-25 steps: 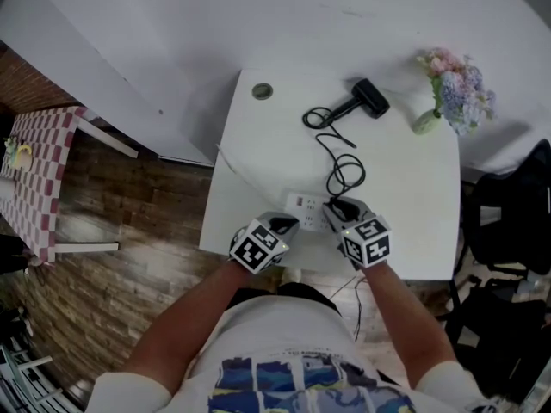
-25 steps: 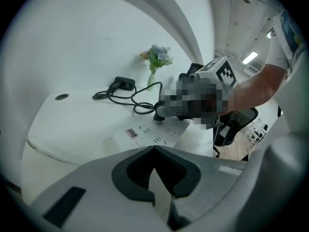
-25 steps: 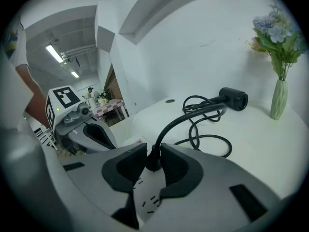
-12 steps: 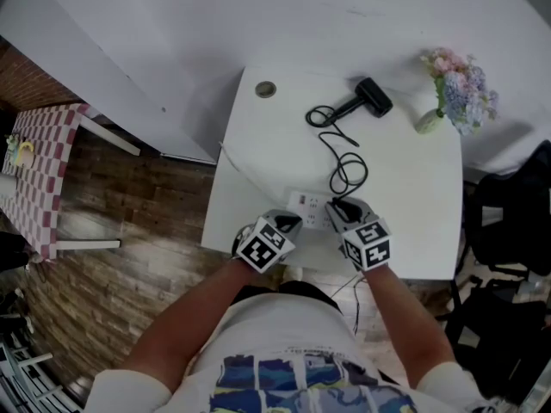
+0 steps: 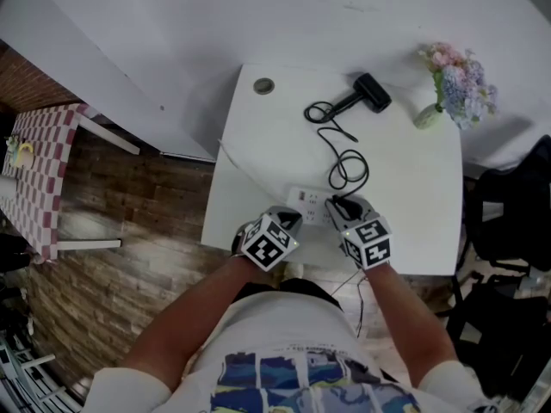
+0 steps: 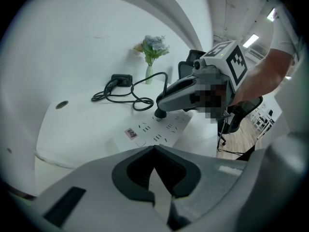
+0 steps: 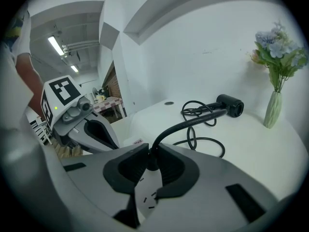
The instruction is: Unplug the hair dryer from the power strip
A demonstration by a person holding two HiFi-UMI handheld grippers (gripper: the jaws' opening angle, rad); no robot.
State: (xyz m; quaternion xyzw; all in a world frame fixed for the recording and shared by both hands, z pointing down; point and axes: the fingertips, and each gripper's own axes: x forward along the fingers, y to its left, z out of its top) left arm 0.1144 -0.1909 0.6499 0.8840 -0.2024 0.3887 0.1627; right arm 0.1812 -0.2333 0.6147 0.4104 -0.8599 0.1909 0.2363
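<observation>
The right gripper (image 7: pixel 152 154) clamps the black plug (image 7: pixel 151 163), which stands in the power strip (image 5: pixel 308 206) near the near edge of the white table (image 5: pixel 258 136). Its jaws have just been closing on the plug. The left gripper (image 6: pixel 154 151) is closed with nothing in it, at the left end of the strip. The hair dryer (image 5: pixel 368 95) lies at the far side, and its cord (image 5: pixel 344 170) is coiled between.

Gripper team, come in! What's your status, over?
Left gripper shut, empty. Right gripper just closing, pads on hair dryer plug. Plug still in power strip. Nothing blocking.
</observation>
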